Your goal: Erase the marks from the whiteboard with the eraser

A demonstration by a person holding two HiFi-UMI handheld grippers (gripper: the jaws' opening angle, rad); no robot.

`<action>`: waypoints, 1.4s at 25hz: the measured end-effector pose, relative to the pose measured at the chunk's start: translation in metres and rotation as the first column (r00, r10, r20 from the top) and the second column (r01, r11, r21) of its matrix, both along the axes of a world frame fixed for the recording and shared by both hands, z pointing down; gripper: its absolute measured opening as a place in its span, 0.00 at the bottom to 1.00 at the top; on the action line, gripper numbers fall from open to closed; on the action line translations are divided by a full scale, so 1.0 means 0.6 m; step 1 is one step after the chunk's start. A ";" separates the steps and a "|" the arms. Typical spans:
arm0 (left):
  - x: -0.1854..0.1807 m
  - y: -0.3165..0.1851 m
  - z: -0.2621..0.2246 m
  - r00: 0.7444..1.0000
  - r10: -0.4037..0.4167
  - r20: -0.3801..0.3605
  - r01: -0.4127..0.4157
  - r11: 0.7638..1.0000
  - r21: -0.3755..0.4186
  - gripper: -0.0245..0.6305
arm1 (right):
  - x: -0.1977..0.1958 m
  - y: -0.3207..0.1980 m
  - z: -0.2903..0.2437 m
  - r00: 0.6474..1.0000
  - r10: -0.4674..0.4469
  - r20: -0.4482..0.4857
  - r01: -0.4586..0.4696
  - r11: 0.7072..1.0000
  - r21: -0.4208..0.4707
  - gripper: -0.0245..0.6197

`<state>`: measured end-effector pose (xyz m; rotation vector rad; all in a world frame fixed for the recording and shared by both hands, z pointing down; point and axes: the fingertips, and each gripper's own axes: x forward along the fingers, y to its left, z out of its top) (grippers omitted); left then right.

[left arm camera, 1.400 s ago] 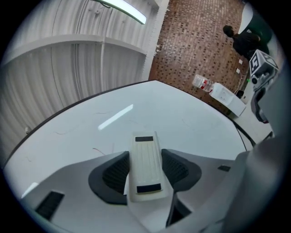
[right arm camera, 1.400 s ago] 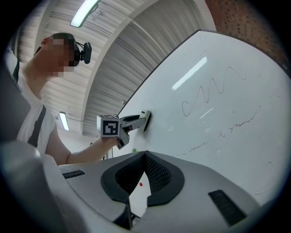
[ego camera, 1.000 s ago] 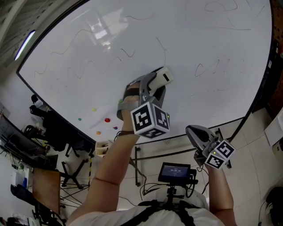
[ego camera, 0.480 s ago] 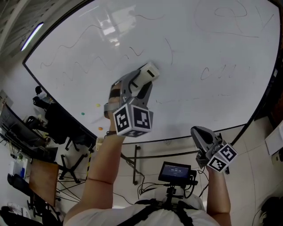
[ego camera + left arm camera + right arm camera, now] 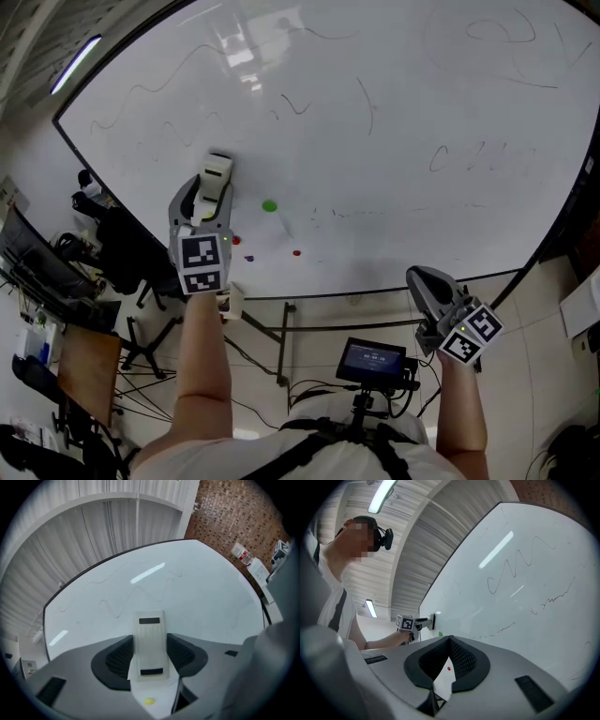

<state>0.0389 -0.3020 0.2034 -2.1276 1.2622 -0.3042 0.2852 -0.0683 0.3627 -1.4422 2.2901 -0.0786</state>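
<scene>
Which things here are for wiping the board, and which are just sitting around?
For the job:
- the whiteboard
- its wavy pen marks
- the eraser
- the left gripper, clamped on the eraser

Just sitting around:
- the green magnet
- the red magnet
- the small screen below the board
- the right gripper, shut and empty

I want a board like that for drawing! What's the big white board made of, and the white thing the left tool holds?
The whiteboard looks like a smooth, glossy coated panel: ceiling lights mirror in it; its core doesn't show. The eraser, gripped by the left tool, looks like matte white hard plastic with fine ridges; its wiping side is hidden.
</scene>
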 end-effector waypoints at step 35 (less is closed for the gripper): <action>-0.205 0.262 0.461 0.824 0.335 -0.456 -0.551 0.662 -0.508 0.42 | -0.376 -0.063 0.147 0.968 -0.209 -0.142 0.165 0.949 -0.267 0.04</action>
